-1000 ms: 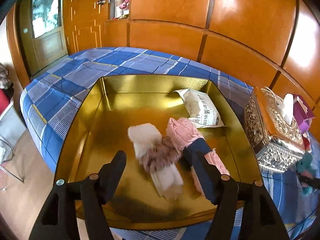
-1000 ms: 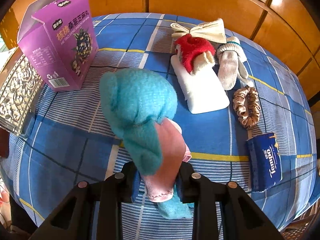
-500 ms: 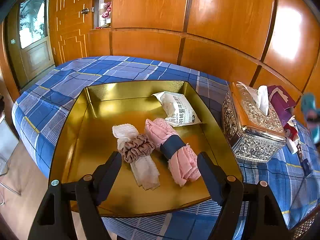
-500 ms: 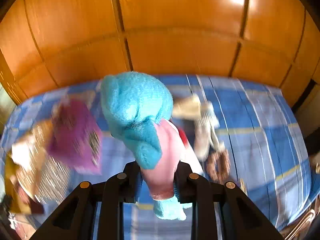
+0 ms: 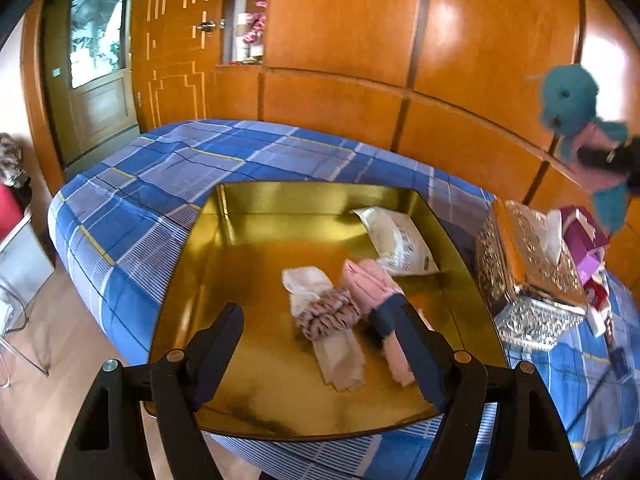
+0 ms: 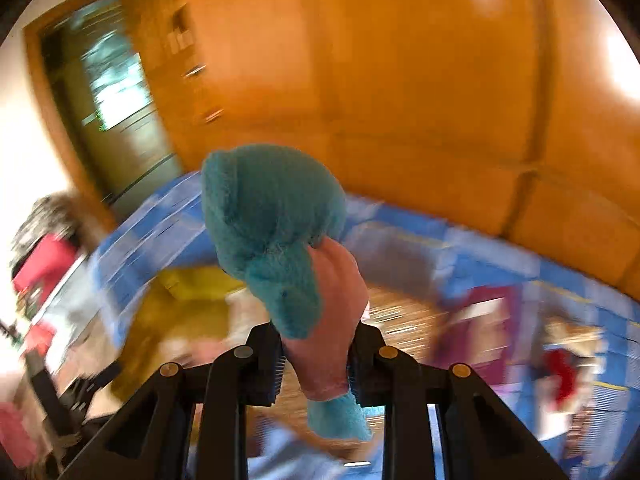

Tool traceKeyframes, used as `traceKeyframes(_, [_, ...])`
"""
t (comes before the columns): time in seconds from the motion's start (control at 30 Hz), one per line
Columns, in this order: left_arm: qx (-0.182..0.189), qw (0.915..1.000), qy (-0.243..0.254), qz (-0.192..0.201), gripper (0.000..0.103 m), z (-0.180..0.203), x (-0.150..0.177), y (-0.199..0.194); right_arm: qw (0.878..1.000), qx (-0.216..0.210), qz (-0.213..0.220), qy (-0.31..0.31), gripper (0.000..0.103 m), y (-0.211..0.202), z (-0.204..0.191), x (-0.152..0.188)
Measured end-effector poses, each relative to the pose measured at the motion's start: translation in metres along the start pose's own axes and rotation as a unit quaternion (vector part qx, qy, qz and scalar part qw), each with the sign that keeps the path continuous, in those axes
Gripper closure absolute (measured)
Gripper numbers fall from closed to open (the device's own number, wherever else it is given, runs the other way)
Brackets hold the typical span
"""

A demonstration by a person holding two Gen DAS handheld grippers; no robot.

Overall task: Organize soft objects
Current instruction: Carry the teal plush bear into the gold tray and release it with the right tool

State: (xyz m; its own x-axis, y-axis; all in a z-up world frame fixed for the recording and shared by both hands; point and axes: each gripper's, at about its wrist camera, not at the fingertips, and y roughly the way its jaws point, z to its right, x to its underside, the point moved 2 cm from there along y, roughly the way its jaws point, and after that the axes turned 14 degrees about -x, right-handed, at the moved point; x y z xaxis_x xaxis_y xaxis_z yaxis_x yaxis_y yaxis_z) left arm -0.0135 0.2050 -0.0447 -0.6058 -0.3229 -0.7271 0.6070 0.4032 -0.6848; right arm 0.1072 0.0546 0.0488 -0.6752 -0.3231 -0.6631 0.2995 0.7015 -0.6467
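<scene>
Plaid bed point(image 5: 168, 168), gold tray point(image 5: 256, 240) holding two banded cloth rolls point(image 5: 332, 320) and a packet point(image 5: 400, 240), left tool point(image 5: 324, 356) wide open, empty, right tool point(image 6: 316, 364) clamping teal plush point(image 6: 272, 216)

One gold tray point(image 5: 192, 264), two cloth rolls point(image 5: 336, 320), one tissue packet point(image 5: 400, 244).

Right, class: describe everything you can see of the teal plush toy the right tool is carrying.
The teal plush toy looks fuzzy and soft, with a rounded head, a drooping teal flap and a smooth pink part below. The right tool is shut on that pink part, a teal end poking out underneath. It hangs in the air above the blue plaid bed, beyond the golden tray, touching nothing else.
</scene>
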Motion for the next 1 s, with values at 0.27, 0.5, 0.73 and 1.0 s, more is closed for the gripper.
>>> traceKeyframes(0.27, [-0.010, 0.9997, -0.021, 0.005, 0.025, -0.017, -0.004, 0.003, 0.996, -0.018, -0.082, 0.003, 0.072, 0.108, -0.030, 0.023])
traceKeyframes(0.5, [-0.012, 0.9997, -0.023, -0.002, 0.023, -0.018, -0.001, 0.008, 0.995, -0.005, -0.103, 0.004, 0.054, 0.133, -0.029, 0.042])
traceKeyframes(0.73, [-0.008, 0.9998, -0.016, 0.000, 0.022, -0.013, -0.001, 0.006, 0.996, 0.016, -0.081, -0.032, 0.054, 0.105, -0.038, 0.055])
traceKeyframes(1.0, [-0.004, 1.0000, -0.005, 0.008, 0.022, -0.005, 0.000, -0.002, 0.994, 0.061, -0.032, -0.079, 0.054, 0.063, -0.050, 0.071])
